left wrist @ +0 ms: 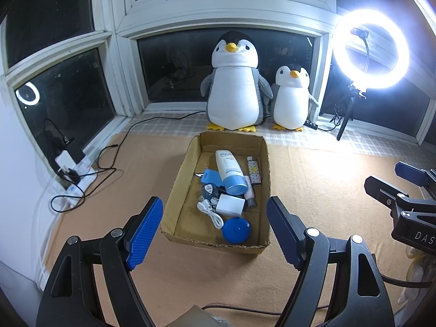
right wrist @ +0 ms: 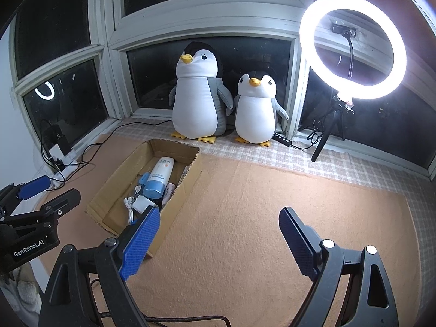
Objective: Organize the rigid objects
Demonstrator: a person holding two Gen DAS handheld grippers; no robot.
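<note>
Left wrist view | cardboard box centre of mat, holding tube, charger, round case | rigid, light, tube slippery: grip mid-body | left claw, right claw wide apart, empty

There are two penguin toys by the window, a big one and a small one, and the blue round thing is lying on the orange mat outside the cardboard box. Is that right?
Almost. The blue round thing is not on the orange mat; it lies inside the cardboard box, at its near end, as the left wrist view shows. The big penguin and the small penguin do sit by the window.
</note>
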